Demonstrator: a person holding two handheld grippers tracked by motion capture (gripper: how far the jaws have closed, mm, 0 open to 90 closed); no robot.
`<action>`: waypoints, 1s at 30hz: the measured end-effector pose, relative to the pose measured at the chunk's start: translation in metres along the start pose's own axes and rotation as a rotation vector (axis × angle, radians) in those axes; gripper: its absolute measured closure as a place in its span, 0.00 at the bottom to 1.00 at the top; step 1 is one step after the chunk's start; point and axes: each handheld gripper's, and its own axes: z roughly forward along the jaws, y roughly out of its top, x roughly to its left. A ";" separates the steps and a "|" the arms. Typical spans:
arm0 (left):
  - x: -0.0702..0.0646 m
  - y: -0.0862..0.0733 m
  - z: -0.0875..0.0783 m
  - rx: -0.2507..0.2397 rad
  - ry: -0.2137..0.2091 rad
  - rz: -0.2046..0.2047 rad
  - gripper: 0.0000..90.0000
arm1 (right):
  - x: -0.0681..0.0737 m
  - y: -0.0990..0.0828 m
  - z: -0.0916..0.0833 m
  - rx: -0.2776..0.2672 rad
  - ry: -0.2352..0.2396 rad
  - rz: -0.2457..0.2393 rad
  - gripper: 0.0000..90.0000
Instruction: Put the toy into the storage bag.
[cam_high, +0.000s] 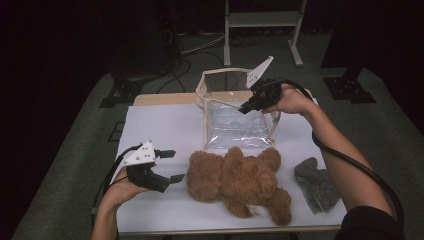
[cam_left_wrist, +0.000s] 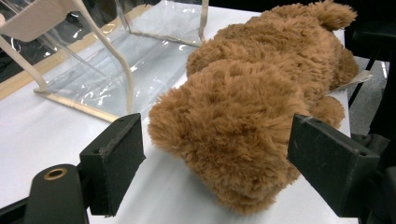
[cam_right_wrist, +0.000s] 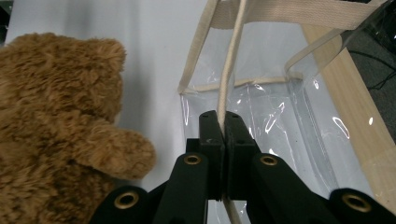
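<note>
At the far middle of the table, my right gripper (cam_high: 248, 106) was clamped on the cream webbing edge (cam_right_wrist: 227, 88) of the clear bag (cam_high: 235, 125), its two jaws pressed flat together with the strap pinched between them, as the right gripper view showed plainly. The bag stood on the white table (cam_high: 160, 125) with its mouth up and its cream-trimmed rim held in a loose loop. Just near of it, touching or all but touching its bottom edge, lay the brown teddy bear (cam_high: 235, 182), stretched left to right on its front or side (I could not tell which from the fur alone). My left gripper (cam_high: 170, 165) hovered at the near left, jaws spread wide and level with the tabletop, the bear's rounded end (cam_left_wrist: 229, 135) sitting between them with neither pad pressing the plush. A grey knitted thing (cam_high: 316, 186), a mitten or sock by the look of it, lay well off at the near right and had no part in this.

I judged the step in hand to be the opening and steadying of the bag, with the bear's loading not yet begun. The next move called for my left jaws to close on the bear while the right kept the rim lifted and pulled wide. The plush would squash and sag, so I reckoned a deep bite would be wanted, and a mouth held wide enough that the limbs would not catch on the strap.
</note>
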 end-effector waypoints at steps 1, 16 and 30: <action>0.000 0.000 0.000 0.001 0.000 0.002 0.19 | 0.003 -0.001 -0.001 -0.001 0.002 -0.001 0.97; -0.001 0.001 0.002 0.006 -0.011 0.009 0.19 | 0.034 -0.007 -0.007 -0.029 0.071 -0.012 0.97; -0.003 0.002 0.003 0.008 -0.015 0.016 0.19 | 0.046 -0.007 -0.008 -0.038 0.095 -0.028 0.97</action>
